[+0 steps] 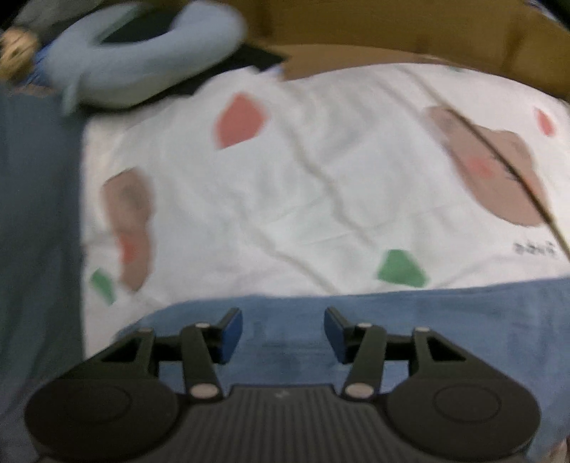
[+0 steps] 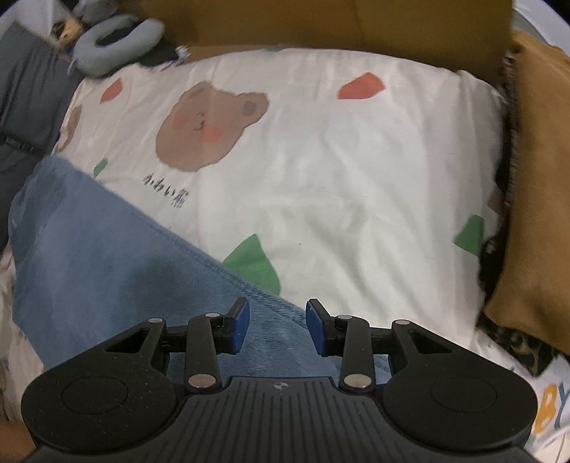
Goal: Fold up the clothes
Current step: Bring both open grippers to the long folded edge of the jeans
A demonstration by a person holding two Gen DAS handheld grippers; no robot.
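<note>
A blue denim garment (image 1: 409, 320) lies flat on a white bed cover (image 1: 302, 185) printed with bear faces and red and green shapes. In the left wrist view its far edge runs across the frame just beyond my left gripper (image 1: 283, 329), which hovers open over the denim with nothing between its blue pads. In the right wrist view the denim (image 2: 107, 267) stretches from the lower middle to the left, its seamed edge slanting across the bed cover (image 2: 356, 178). My right gripper (image 2: 278, 320) stands open over that edge, holding nothing.
A light blue neck pillow (image 1: 142, 64) (image 2: 114, 42) lies at the far left corner. A brown board (image 2: 320, 21) backs the bed. A brown cushion (image 2: 534, 178) over leopard-print fabric (image 2: 516, 342) lies to the right, and grey cloth (image 1: 35, 213) to the left.
</note>
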